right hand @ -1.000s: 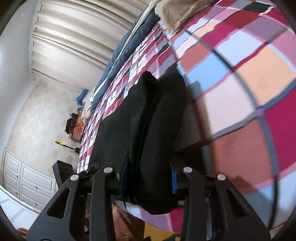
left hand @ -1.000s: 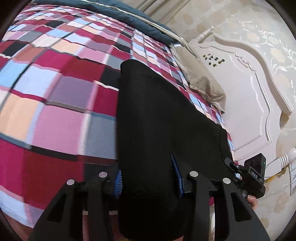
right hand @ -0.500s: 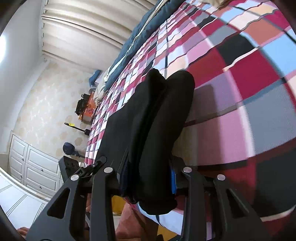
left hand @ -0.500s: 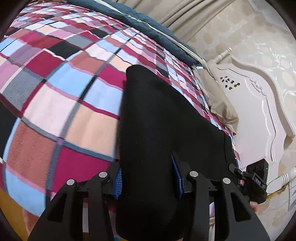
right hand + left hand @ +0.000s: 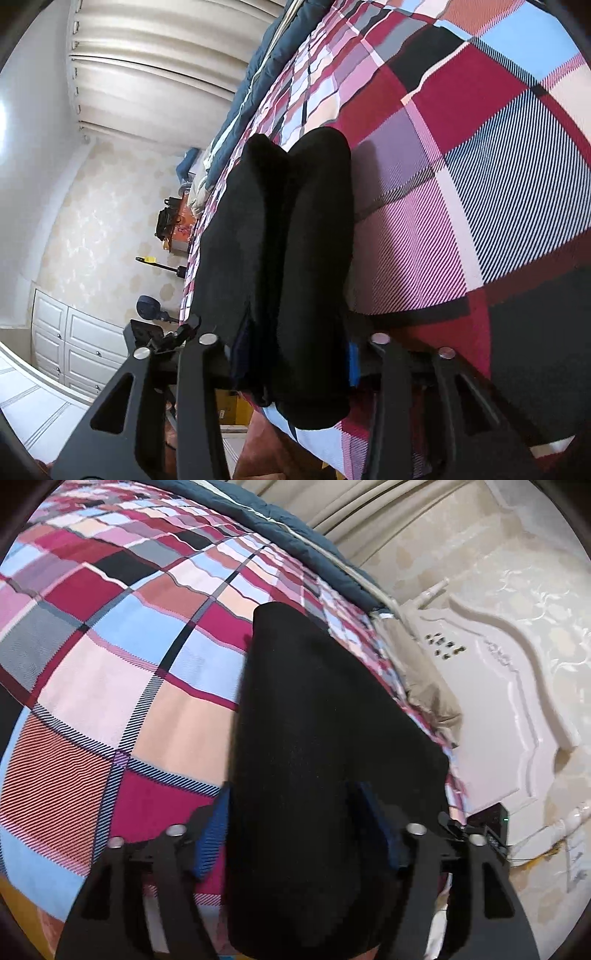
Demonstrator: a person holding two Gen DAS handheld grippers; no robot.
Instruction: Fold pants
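Bedroom surface: bed (image 5: pixel 110 686) covered with a checked blanket of red, pink, blue, peach and black squares; it fills most of both views.
Left gripper (image 5: pixel 291 838): lowest in the left wrist view, its jaws set narrow and clamped on a thick black fold of cloth; blue pads (image 5: pixel 210 834) press against the cloth on either side.
Right gripper (image 5: pixel 291 362): lowest in the right wrist view, jaws likewise closed on a bundle of the same cloth, with a blue pad (image 5: pixel 354 363) showing at the right side.
Pants (image 5: pixel 321 760): black, held up off the blanket at the near end by both grippers, the far end reaching onto the bed.
Left view only, pants: one broad smooth panel, rounded at the far tip.
Right view only, pants (image 5: pixel 288 258): two long rolls lying side by side with a dark crease between them, casting a shadow on the blanket to the right.
Left view only, beyond the pants: the other gripper's black body (image 5: pixel 487 830) at the right edge, a beige pillow (image 5: pixel 428 698), a white carved headboard (image 5: pixel 498 709), patterned wallpaper.
Right view only, beyond the pants: the other gripper's black body (image 5: pixel 155 339) at lower left, white cabinet doors (image 5: pixel 70 343), a dark bag on an orange stand (image 5: pixel 173 229), a small dark fan (image 5: pixel 147 308).
Both views, farthest: a dark blue quilt (image 5: pixel 288 520) along the bed's far edge, then pale curtains (image 5: pixel 147 62).
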